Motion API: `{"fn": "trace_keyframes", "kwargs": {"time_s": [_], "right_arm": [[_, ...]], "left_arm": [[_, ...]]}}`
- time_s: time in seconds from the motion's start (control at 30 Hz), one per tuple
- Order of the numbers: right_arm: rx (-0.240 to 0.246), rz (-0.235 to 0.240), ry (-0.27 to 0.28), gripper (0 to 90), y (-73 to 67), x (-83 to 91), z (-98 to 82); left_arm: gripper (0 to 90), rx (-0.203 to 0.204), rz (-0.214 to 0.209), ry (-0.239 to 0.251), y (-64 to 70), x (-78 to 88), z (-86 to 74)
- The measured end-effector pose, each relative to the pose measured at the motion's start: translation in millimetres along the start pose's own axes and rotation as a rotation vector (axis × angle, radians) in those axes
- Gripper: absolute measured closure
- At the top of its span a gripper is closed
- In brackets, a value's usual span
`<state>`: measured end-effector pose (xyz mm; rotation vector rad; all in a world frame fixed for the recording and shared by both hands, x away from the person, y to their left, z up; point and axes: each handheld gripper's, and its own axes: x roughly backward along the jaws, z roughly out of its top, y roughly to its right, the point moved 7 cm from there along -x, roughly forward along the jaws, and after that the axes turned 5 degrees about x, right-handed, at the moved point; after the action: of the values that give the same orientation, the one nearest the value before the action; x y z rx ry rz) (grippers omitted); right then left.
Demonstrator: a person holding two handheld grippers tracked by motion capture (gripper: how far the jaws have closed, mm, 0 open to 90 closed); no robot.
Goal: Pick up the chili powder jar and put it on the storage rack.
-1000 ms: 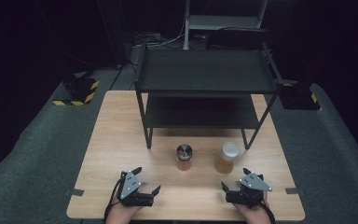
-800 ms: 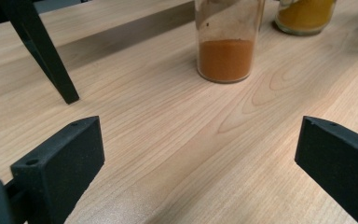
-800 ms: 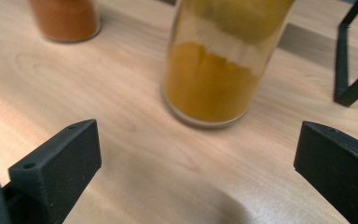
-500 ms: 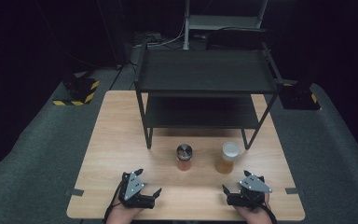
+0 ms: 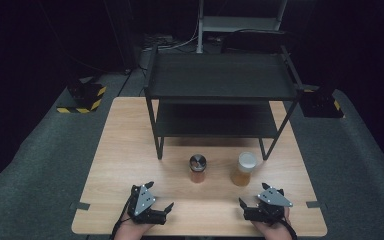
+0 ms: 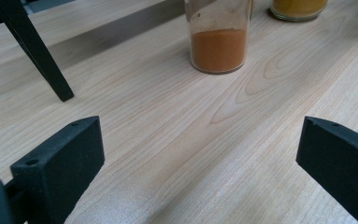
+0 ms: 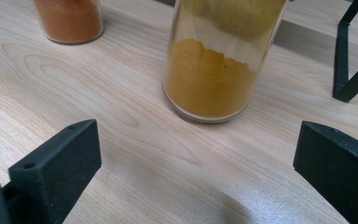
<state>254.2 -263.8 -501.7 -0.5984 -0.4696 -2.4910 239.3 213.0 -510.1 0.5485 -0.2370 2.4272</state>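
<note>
Glass jars (image 5: 198,169) (upright) — wooden table (image 5: 125,150)

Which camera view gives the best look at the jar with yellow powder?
The right gripper view: the yellow powder jar stands close and large, its powder level clear. The high view shows the whole jar, small, with its pale lid. The left gripper view catches its base at the top edge.

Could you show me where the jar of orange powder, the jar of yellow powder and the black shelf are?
Jar of orange powder (image 5: 197,170): high view, on its glass side.
Jar of yellow powder (image 7: 214,74): right gripper view, on the powder-filled lower half.
Black shelf (image 5: 220,75): high view, on its top deck.
</note>
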Motion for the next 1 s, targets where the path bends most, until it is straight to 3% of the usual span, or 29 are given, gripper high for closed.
{"fn": "trace_keyframes", "kwargs": {"time_s": [0.47, 0.67, 0.8, 1.0], "right_arm": [[0.0, -0.007, -0.003, 0.0, -0.8, -0.1, 0.3], [-0.008, -0.005, -0.001, 0.1, 0.4, 0.0, 0.0], [-0.009, -0.003, 0.0, 0.1, 0.7, 0.1, -0.1], [-0.013, -0.001, 0.004, 0.0, 1.3, 0.5, -0.6]], "left_arm": [[1.1, 0.005, 0.001, -0.001, 0.0, 0.0, -0.1], [1.0, 0.017, 0.001, 0.013, -1.6, 1.2, -1.4], [1.0, 0.05, -0.011, 0.016, -3.3, 2.1, -1.7], [0.8, 0.054, -0.018, 0.045, -2.6, 6.6, 2.3]]}}
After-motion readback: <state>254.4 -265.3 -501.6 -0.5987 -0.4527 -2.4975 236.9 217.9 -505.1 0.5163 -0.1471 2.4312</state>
